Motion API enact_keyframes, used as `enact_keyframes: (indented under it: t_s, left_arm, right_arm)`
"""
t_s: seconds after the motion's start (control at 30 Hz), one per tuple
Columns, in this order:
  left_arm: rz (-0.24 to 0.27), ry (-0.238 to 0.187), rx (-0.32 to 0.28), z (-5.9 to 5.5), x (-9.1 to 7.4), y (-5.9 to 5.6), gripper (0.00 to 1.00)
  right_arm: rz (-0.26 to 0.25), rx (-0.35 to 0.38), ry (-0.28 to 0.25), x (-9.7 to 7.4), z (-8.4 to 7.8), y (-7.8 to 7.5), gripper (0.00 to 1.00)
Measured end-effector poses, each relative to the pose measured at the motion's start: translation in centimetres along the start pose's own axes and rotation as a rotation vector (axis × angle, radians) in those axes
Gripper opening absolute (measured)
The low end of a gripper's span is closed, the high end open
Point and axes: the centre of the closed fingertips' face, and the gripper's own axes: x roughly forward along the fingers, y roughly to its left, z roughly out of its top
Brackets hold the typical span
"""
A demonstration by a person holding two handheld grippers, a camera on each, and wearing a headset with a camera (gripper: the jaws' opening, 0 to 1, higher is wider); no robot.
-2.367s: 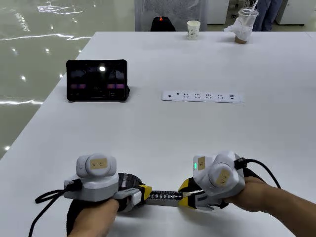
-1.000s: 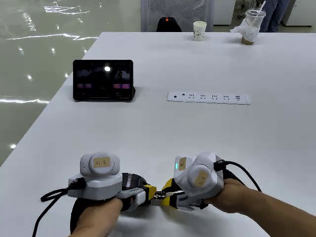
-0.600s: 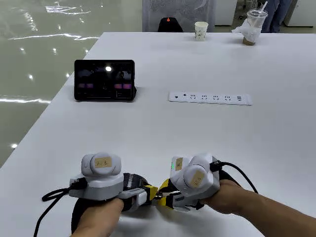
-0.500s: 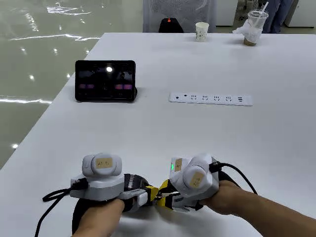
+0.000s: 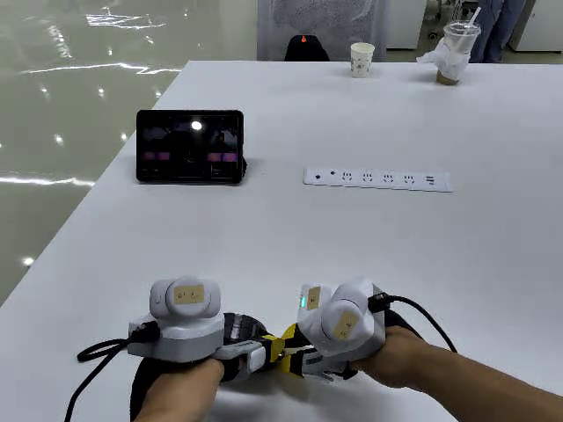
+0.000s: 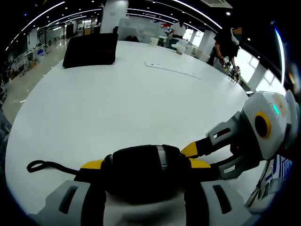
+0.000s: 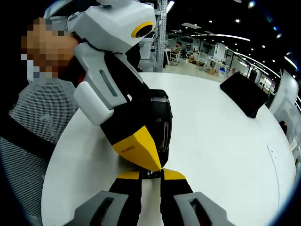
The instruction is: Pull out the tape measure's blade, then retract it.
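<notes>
A black and yellow tape measure [image 5: 249, 337] rests low over the white table [image 5: 369, 246] near its front edge. My left gripper [image 5: 262, 349] is shut on its case, and the left gripper view has the case [image 6: 141, 173] between the jaws. My right gripper [image 5: 287, 353] sits right against it from the right, shut on the blade's end hook. In the right gripper view the yellow-tipped jaws [image 7: 151, 175] pinch the hook just below the case [image 7: 151, 126]. Almost no blade is out. The right gripper [image 6: 256, 136] also appears at the right of the left gripper view.
A dark tablet [image 5: 190, 146] stands at the left middle of the table, and a white power strip [image 5: 376, 178] lies in the middle. A paper cup [image 5: 361, 60] and a plastic drink cup [image 5: 457, 51] stand at the far edge. Cables trail from both grippers.
The blade has gone from a short stretch out to nearly all inside the case. My right gripper has moved left, up against the tape measure. The left gripper has hardly moved.
</notes>
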Motion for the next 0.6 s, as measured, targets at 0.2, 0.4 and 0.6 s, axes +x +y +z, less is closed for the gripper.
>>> enact_keyframes:
  t_s: [0.2, 0.4, 0.6]
  left_arm:
    - [0.003, 0.0, 0.007, 0.0, 0.03, -0.09, 0.64]
    - [-0.001, 0.013, 0.016, -0.06, 0.02, -0.18, 0.65]
    - [-0.003, 0.023, 0.019, -0.1, 0.0, -0.18, 0.65]
  right_arm:
    - [-0.006, -0.001, 0.002, 0.06, -0.05, 0.01, 0.12]
    - [-0.012, -0.012, 0.018, 0.15, -0.01, 0.13, 0.13]
    - [-0.015, -0.015, 0.032, 0.14, -0.19, 0.13, 0.13]
